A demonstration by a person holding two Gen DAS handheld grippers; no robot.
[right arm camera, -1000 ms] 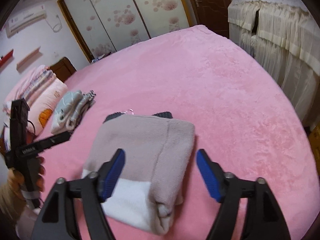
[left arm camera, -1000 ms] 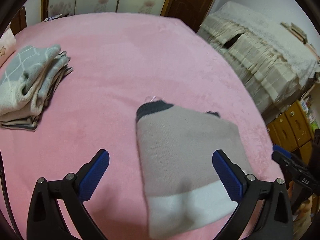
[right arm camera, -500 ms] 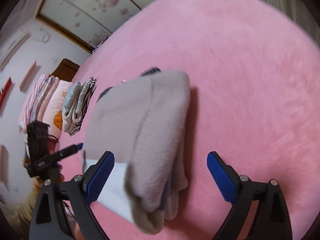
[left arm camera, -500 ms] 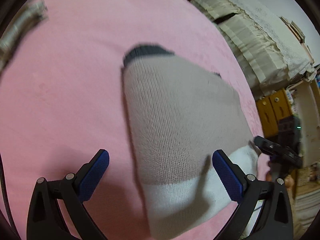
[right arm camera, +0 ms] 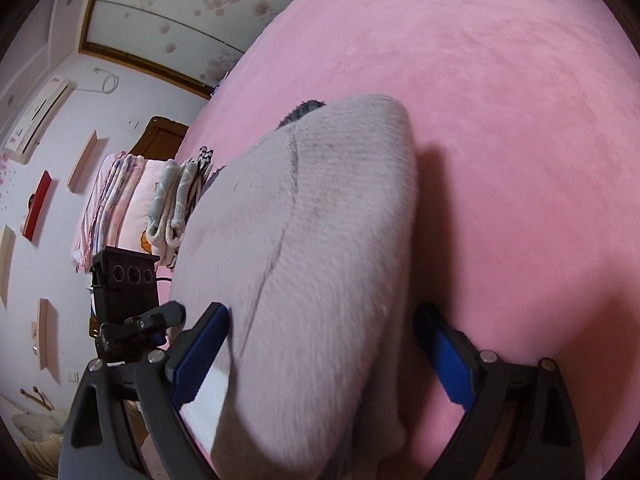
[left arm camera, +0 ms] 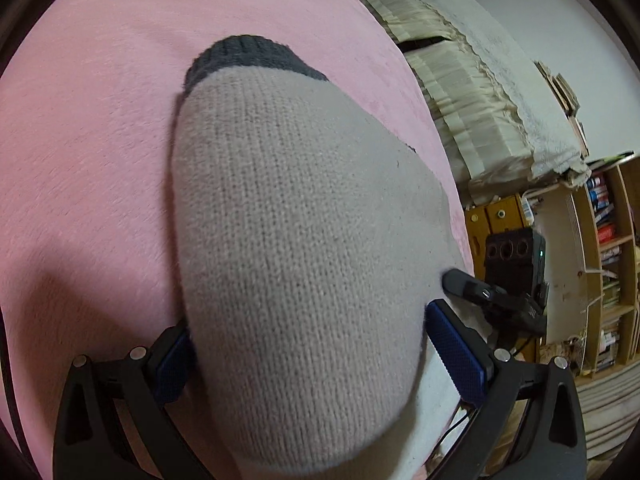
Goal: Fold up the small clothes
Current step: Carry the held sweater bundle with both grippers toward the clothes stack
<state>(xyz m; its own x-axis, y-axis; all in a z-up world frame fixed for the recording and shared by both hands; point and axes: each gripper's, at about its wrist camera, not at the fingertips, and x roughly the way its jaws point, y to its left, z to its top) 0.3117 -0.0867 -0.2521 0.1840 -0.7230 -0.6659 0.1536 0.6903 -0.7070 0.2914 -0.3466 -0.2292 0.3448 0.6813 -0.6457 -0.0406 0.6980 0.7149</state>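
Observation:
A folded beige knit sweater [left arm camera: 304, 240] with a dark grey collar [left arm camera: 248, 56] and a white hem lies on the pink bed cover [left arm camera: 80, 140]. My left gripper [left arm camera: 308, 332] is open and low over the sweater's left end. The knit bulges up between its blue pads, and the left pad [left arm camera: 172, 364] is half hidden beside the cloth. My right gripper [right arm camera: 322, 316] straddles the sweater's [right arm camera: 320, 260] folded right edge. Its jaws are closing, with the thick fold between the pads. Each view shows the other gripper's tip at the hem, the right one [left arm camera: 480, 292] and the left one [right arm camera: 160, 316].
A stack of folded clothes [right arm camera: 176, 200] and pillows [right arm camera: 112, 208] sit at the bed's head. Beyond the bed's right edge stand cream-covered furniture [left arm camera: 480, 92], a yellow cabinet [left arm camera: 496, 220] and a bookshelf [left arm camera: 608, 260]. A wardrobe [right arm camera: 180, 20] is at the far side.
Both grippers have sunk and tipped down onto the sweater, which now fills both views and lies between their fingers. The folded stack has left the left wrist view.

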